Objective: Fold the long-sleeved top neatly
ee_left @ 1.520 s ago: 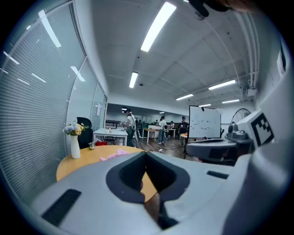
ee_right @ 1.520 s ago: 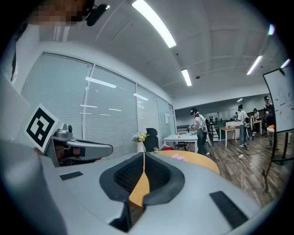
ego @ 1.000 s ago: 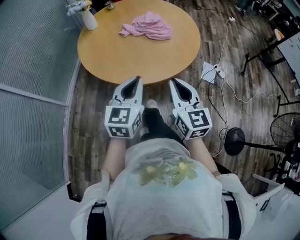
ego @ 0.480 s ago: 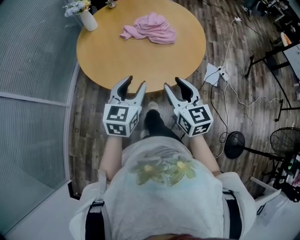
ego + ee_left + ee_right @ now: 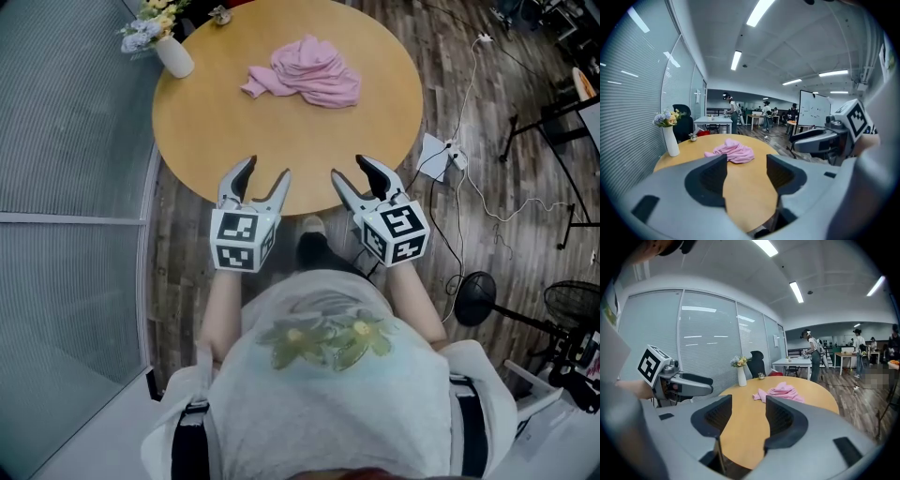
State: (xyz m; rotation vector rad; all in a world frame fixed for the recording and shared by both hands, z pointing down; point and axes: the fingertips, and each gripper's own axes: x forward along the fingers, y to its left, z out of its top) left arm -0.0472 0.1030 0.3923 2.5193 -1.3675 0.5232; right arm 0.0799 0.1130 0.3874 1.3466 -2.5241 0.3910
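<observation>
A crumpled pink long-sleeved top (image 5: 309, 73) lies in a heap on the far part of the round wooden table (image 5: 281, 141). It also shows far ahead as the pink top (image 5: 733, 152) in the left gripper view and the pink top (image 5: 780, 392) in the right gripper view. My left gripper (image 5: 266, 169) hovers at the table's near edge, its jaws opening with nothing between them. My right gripper (image 5: 350, 168) hangs beside it, its jaws also opening and empty. Both point toward the top, well short of it.
A white vase of flowers (image 5: 173, 56) stands at the table's far left edge. A glass partition with blinds runs along the left. Cables and a power strip (image 5: 436, 150) lie on the wooden floor at the right, near a fan (image 5: 473, 286).
Both grippers have gone from shut to open and moved forward to the table's near edge. The table and top now sit closer in the head view.
</observation>
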